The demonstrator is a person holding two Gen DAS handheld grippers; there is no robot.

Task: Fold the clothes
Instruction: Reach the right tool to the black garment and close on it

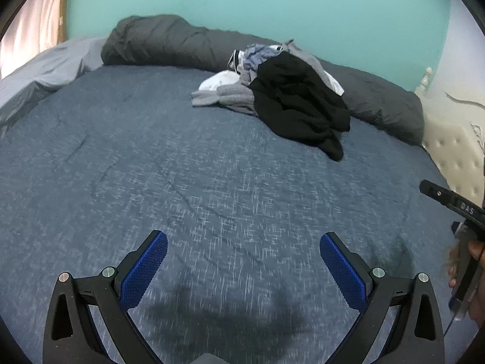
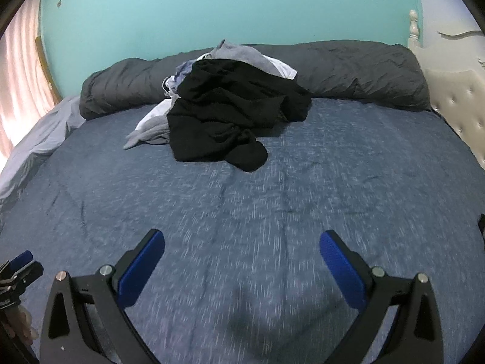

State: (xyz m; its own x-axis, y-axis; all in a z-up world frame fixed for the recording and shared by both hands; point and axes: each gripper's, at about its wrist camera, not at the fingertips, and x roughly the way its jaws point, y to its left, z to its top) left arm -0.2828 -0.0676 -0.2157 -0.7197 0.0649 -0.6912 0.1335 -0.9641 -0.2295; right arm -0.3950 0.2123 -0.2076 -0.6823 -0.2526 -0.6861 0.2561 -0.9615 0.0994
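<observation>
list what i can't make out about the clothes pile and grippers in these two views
- Pile: the black garment on top covers the clothes beneath in both views, so their number and type stay unknown.
- Bedspread: blurred near the fingers in both views.
- Right gripper: in the left view only its body shows, cut off by the right edge.
- Left gripper: in the right view cut off at the left edge.

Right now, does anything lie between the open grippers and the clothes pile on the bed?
Nothing visible does. Only bare blue bedspread lies between the right gripper, the left gripper and the clothes pile, whose black garment lies nearest.
</observation>
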